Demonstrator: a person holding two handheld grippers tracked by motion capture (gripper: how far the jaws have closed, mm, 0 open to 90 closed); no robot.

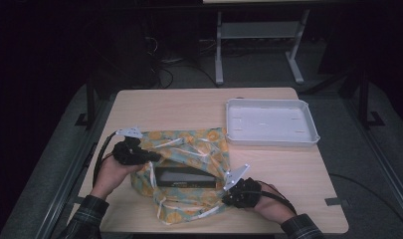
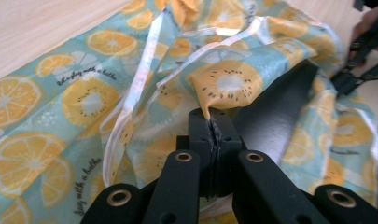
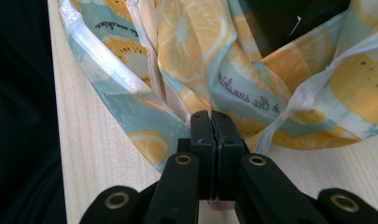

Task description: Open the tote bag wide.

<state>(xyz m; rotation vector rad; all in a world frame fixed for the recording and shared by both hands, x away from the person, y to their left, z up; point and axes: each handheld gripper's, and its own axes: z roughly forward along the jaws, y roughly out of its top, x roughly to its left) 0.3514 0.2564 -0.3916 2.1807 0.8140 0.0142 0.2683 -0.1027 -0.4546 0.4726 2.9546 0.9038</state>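
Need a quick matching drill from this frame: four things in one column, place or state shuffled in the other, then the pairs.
1. left gripper
2. black box
3. white tray
4. right gripper

a. empty, at the table's far right
b. shut on the cloth's near edge
c. lying inside the fruit-print cloth
d. shut on a kiwi-print fold of cloth

Pairs: 1-d, 2-c, 3-a, 4-b
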